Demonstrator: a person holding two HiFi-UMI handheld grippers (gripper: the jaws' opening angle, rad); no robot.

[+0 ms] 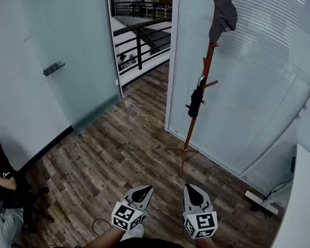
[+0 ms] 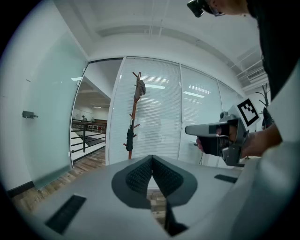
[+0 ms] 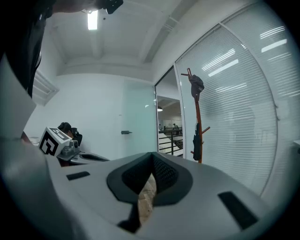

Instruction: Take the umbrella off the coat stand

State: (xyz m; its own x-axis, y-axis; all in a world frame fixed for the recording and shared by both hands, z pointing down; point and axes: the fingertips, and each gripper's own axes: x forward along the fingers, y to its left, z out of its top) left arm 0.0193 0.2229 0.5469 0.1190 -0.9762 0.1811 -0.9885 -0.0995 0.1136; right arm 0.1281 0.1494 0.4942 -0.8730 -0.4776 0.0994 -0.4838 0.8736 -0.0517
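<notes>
Ahead of the left gripper (image 1: pixel 146 188) and right gripper (image 1: pixel 190 188), both shut and empty, a black umbrella (image 1: pixel 196 100) hung on the coat stand (image 1: pixel 188 137).

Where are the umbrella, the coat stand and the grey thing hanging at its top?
umbrella (image 1: pixel 195 102): head view, middle of the folded black canopy.
coat stand (image 1: pixel 189 132): head view, bare pole below the umbrella.
grey thing (image 1: pixel 224 15): head view, middle of the hanging fabric.

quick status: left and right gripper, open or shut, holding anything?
Left gripper: closed, fingers together, nothing held.
Right gripper: closed, fingers together, nothing held.
</notes>
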